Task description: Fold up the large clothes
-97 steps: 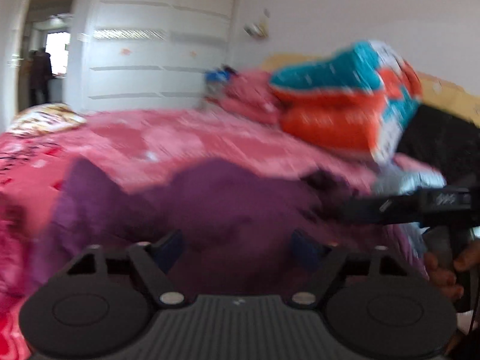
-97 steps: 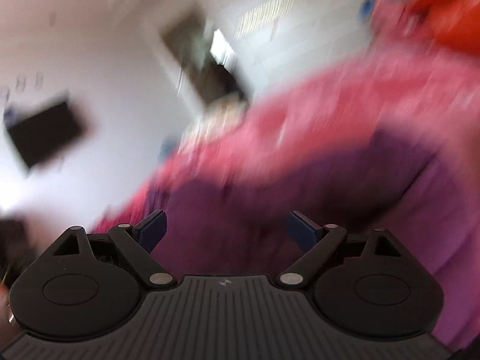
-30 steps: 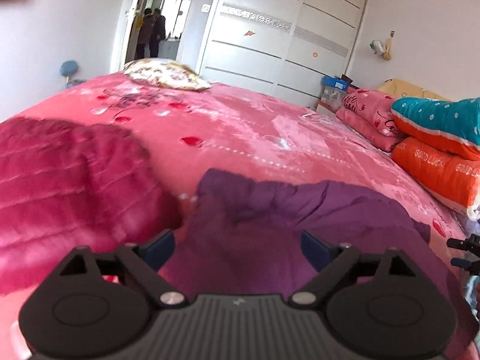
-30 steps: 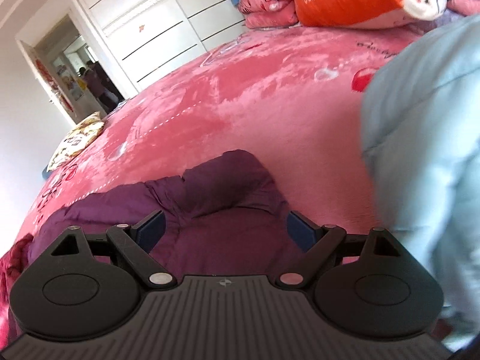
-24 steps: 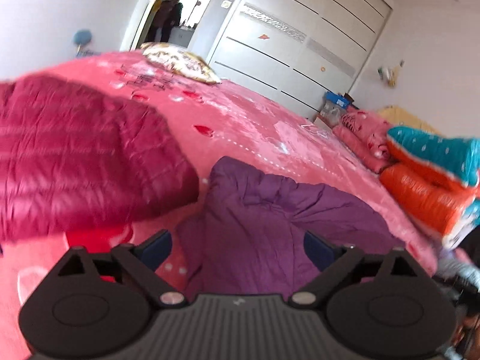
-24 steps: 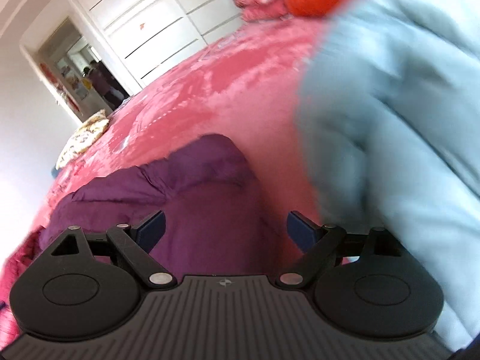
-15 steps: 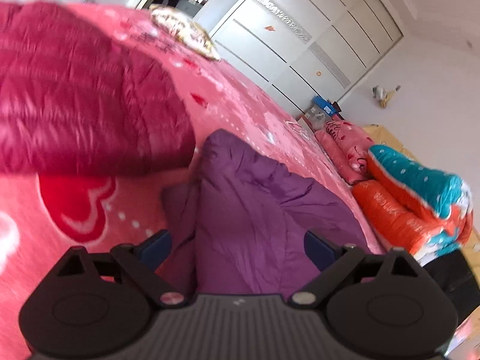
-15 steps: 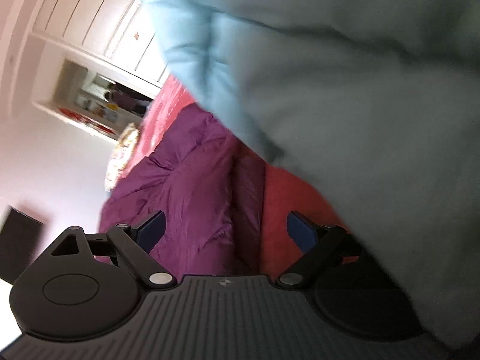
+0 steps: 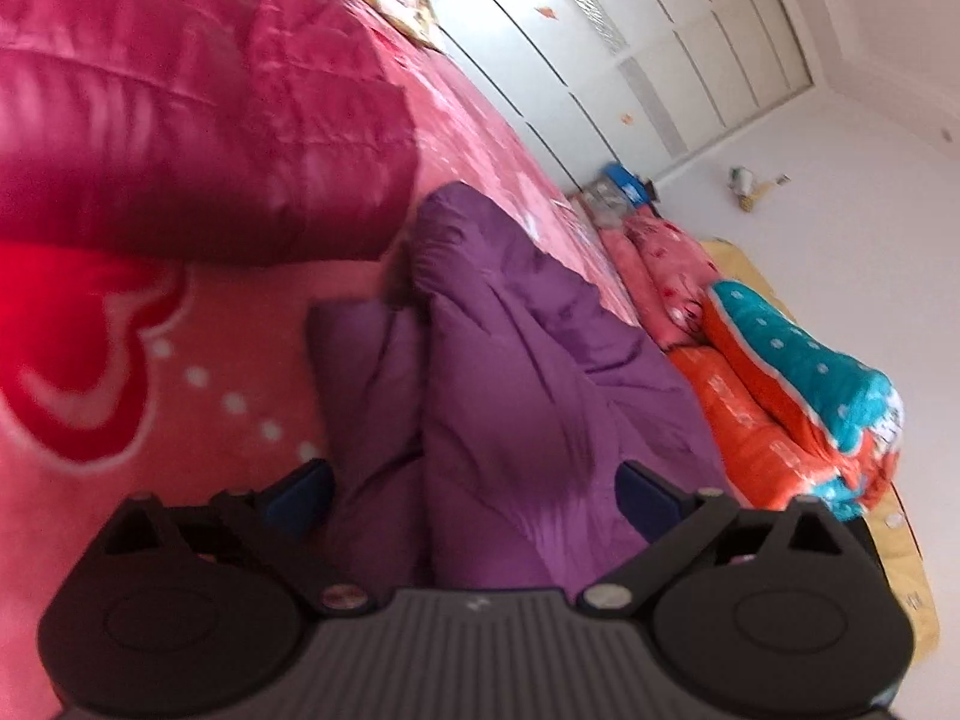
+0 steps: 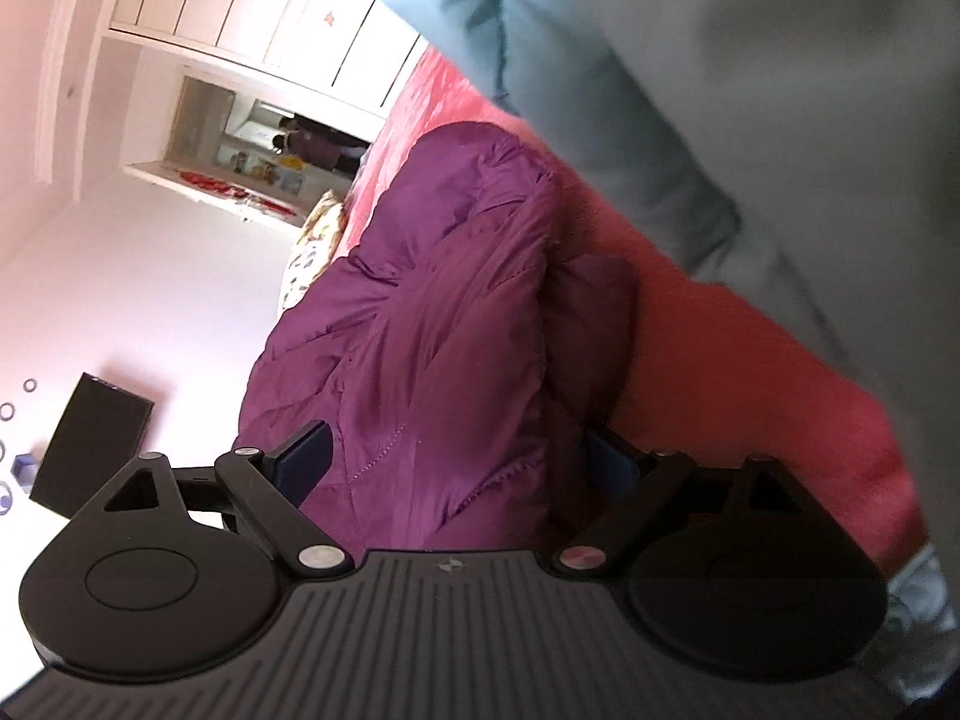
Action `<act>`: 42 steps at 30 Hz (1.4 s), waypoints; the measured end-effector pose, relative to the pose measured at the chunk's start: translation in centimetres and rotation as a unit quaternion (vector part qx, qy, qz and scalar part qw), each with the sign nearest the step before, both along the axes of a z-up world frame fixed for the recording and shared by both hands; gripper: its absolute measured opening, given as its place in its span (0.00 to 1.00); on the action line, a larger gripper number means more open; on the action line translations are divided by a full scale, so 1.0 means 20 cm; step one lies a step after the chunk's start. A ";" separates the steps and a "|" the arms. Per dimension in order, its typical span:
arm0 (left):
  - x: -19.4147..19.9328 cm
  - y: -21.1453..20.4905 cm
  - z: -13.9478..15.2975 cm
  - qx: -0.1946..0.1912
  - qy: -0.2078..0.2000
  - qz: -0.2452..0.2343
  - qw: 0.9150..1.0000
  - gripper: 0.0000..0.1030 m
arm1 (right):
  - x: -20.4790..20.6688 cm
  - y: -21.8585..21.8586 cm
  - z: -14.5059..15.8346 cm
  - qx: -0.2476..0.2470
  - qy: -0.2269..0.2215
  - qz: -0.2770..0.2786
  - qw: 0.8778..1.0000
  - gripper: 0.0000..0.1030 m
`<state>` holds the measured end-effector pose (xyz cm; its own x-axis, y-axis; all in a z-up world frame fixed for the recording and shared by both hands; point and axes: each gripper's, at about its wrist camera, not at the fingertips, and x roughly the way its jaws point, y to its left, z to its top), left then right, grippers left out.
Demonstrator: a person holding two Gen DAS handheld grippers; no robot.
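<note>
A purple puffy jacket [image 9: 528,372] lies crumpled on the pink bedspread [image 9: 150,360], just ahead of both grippers. My left gripper [image 9: 474,492] hangs low over its near end. Its jaws are opening wide, and the purple fabric sits between the fingers with neither pad pressing on it. In the right wrist view the same purple jacket [image 10: 432,312] fills the middle. My right gripper [image 10: 456,462] is open around its near edge, with the right pad [image 10: 606,462] down by the fabric's fold.
A magenta quilted jacket [image 9: 180,138] lies left of the purple one. A light blue jacket [image 10: 720,90] looms close at the right. Folded orange and teal quilts [image 9: 798,396] are stacked at the far side. White wardrobe doors [image 9: 630,60] and a person in a doorway [image 10: 312,147] are beyond the bed.
Both grippers have sunk toward the purple jacket and rolled, so both views are tilted. The light blue jacket now fills more of the right wrist view.
</note>
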<state>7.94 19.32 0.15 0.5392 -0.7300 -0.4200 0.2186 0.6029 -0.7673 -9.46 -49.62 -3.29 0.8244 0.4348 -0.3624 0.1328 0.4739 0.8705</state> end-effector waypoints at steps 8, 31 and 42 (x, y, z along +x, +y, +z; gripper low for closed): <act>0.10 -0.13 0.00 0.019 -0.003 -0.057 0.998 0.99 | 0.16 0.11 0.07 -0.054 0.016 0.045 0.997 1.00; -0.01 -0.22 0.13 0.077 -0.028 -0.037 0.996 0.44 | -0.01 1.01 0.57 -0.461 0.014 -0.082 0.883 0.39; -0.12 -0.08 0.32 0.030 -0.061 -0.024 0.997 0.30 | -0.22 1.37 0.76 -0.602 -0.047 -0.111 0.789 0.28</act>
<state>5.53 17.71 6.49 0.5542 -0.7317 -0.3968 0.3369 0.6331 -0.6969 -13.84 -22.32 11.98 0.8798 -0.3370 -0.3351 0.2905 0.9394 -0.1820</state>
